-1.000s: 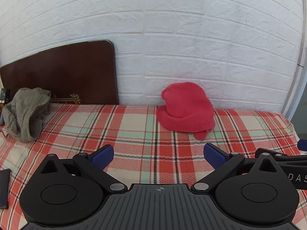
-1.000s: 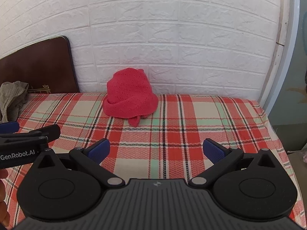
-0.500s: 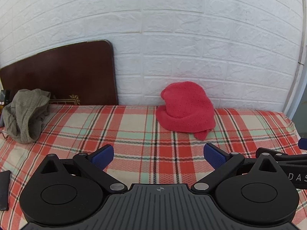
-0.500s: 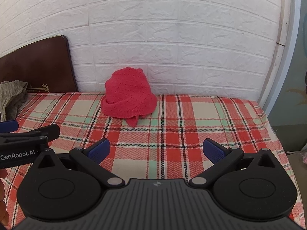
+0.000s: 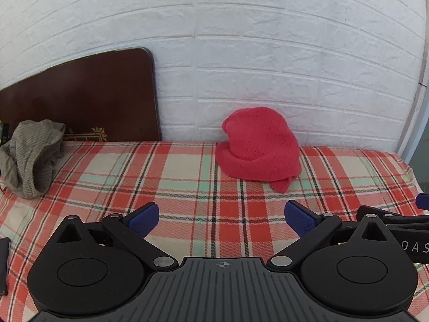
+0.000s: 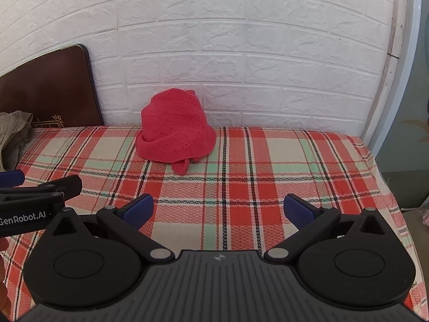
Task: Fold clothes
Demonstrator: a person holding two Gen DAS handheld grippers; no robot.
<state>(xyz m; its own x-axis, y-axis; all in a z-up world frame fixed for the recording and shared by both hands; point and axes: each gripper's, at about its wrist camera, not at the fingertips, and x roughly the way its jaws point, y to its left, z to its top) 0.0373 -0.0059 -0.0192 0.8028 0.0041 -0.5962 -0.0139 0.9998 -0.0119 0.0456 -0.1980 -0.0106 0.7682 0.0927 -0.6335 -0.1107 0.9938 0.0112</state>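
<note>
Against the brick wall [image 5: 268,53], we see 1 crumpled red knit garment [image 5: 258,145]; left gripper [image 5: 222,216] and right gripper [image 6: 218,210] hover spread wide, empty.

The dark flat object [image 5: 3,265] at the left edge is cut off, unidentifiable

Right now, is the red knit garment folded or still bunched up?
Bunched up. The red knit garment sits in a rumpled heap against the wall, one end trailing onto the plaid cloth.
</note>
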